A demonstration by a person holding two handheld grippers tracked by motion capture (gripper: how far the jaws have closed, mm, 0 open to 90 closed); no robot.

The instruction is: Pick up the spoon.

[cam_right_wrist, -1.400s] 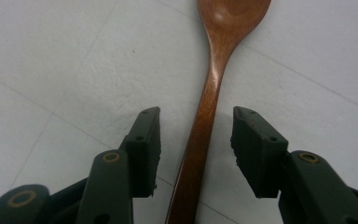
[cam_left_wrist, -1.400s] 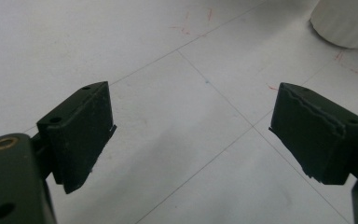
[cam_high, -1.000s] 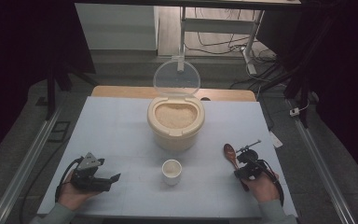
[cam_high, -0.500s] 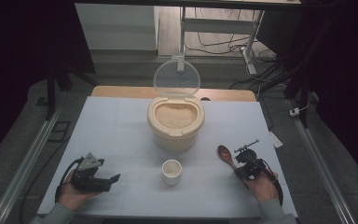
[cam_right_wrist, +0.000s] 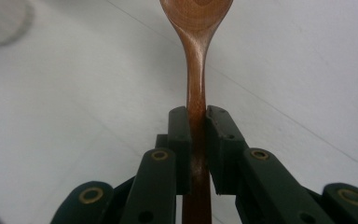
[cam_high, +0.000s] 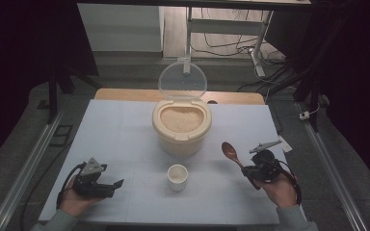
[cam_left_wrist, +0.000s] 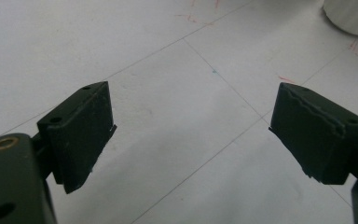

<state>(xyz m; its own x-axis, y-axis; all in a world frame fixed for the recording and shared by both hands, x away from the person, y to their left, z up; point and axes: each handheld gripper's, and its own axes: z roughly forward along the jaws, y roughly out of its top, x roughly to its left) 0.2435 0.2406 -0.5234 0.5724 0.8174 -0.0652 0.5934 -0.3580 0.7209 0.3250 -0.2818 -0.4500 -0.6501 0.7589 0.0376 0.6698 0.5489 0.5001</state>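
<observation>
A cream rice container (cam_high: 181, 126), filled with rice, stands mid-table with its clear lid (cam_high: 182, 80) tipped up behind. In front of it sits a small white cup (cam_high: 178, 176). My right gripper (cam_high: 250, 172) is shut on the handle of a brown wooden spoon (cam_high: 231, 151), held above the table at the right with the bowl pointing up and left. In the right gripper view the two pads clamp the spoon handle (cam_right_wrist: 197, 98) from both sides. My left gripper (cam_high: 115, 185) lies low at the front left, jaws open with nothing between them; its pads (cam_left_wrist: 81, 130) stand wide apart over bare table.
The white tabletop (cam_high: 120, 139) has bare room left and right of the container. A small white object (cam_high: 285, 144) lies by the right edge. Metal rails run along both sides of the table, and cables and a stand sit on the floor beyond.
The right gripper has risen with the spoon clamped in it, lifting it off the table and tilting its bowl upward. The left hand has stayed put.
</observation>
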